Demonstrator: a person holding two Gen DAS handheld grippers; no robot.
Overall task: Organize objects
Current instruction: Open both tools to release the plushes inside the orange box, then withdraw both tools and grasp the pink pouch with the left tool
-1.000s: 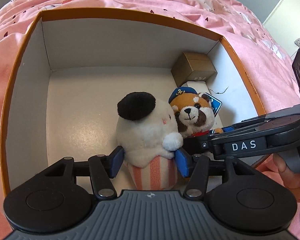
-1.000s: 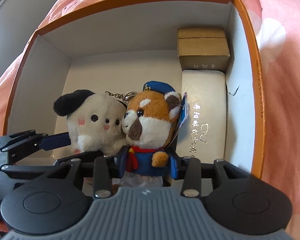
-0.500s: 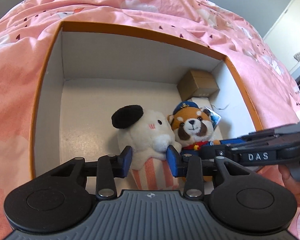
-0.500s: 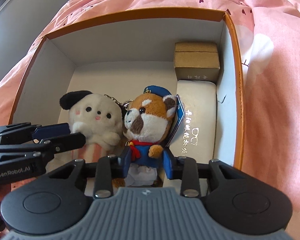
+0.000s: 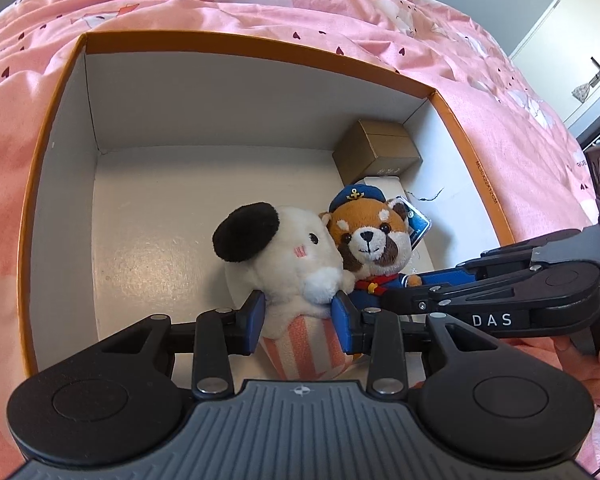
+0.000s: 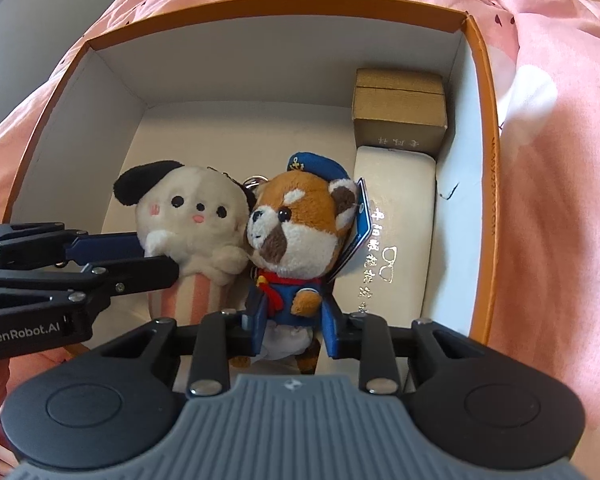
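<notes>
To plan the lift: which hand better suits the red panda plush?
Right. The right gripper, jaws closing, clasps the red panda plush; the left gripper holds the white dog plush.

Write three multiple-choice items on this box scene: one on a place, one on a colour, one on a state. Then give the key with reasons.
1. Where is the brown cardboard box?
A. In a far corner of the orange-rimmed box, beyond the white glasses case
B. On the pink bedcover
C. Under the dog plush

2. What colour is the red panda plush's cap?
A. Green
B. Blue
C. Yellow

3. What is between the pads of the left gripper?
A. Nothing
B. The glasses case
C. The white dog plush, at its striped base

Key: 1 A, it sits in the corner past the case. 2 B, the cap is blue with an anchor. 3 C, the blue pads press the plush's sides.
</notes>
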